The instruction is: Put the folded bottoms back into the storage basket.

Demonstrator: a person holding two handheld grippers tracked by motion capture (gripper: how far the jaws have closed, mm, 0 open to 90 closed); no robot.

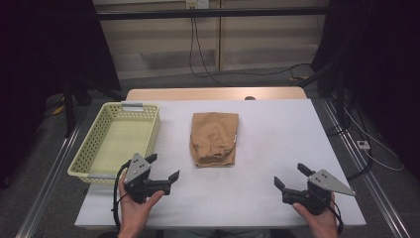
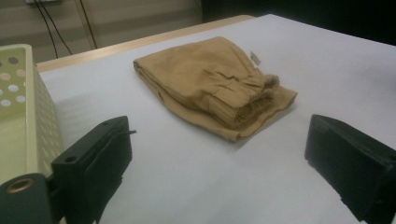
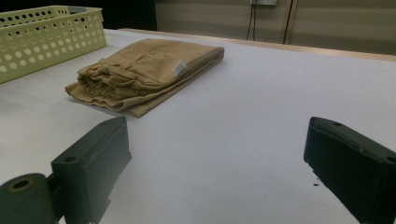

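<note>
No legible text anywhere — the only label candidate was a small white tag (image 3: 179, 68) on the folded tan garment (image 3: 144, 72), too small to read. Basket (image 1: 115, 140) and surface (image 1: 257, 163) carried no markings.

You have a white table (image 1: 277, 148) in front of you, with a strip of bare wood along its far edge. A folded tan garment (image 1: 214, 139) lies flat near the middle, its gathered waistband toward you and a small white tag at its right side. A pale yellow perforated basket (image 1: 117, 140) sits on the left part, just beside the garment but apart from it.
</note>
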